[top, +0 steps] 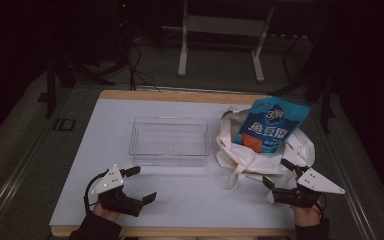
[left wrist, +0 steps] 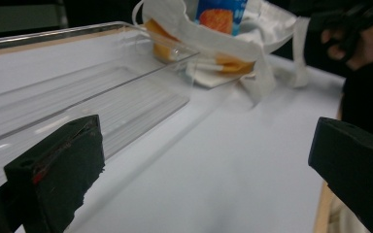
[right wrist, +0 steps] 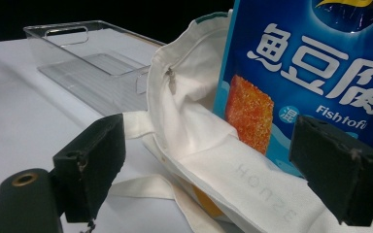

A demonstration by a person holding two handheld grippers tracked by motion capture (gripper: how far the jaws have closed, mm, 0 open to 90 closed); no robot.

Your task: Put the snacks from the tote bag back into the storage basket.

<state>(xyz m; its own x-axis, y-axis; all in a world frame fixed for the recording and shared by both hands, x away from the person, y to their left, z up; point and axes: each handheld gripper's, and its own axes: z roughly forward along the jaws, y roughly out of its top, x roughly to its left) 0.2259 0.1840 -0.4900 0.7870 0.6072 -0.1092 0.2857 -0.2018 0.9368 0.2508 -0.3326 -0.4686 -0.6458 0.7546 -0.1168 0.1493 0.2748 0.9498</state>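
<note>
A blue foil snack packet [top: 272,125] printed with an orange square stands upright in the mouth of a crumpled white cloth tote bag [top: 245,157] at the right of the white counter [top: 180,200]. A clear rectangular plastic tray [top: 170,141] sits just left of the bag. The right gripper [top: 274,174] faces the bag's near edge, fingers [right wrist: 90,162] spread wide and grasping nothing. The left gripper [top: 142,184] hovers near the tray's front, fingers [left wrist: 60,170] likewise released.
</note>
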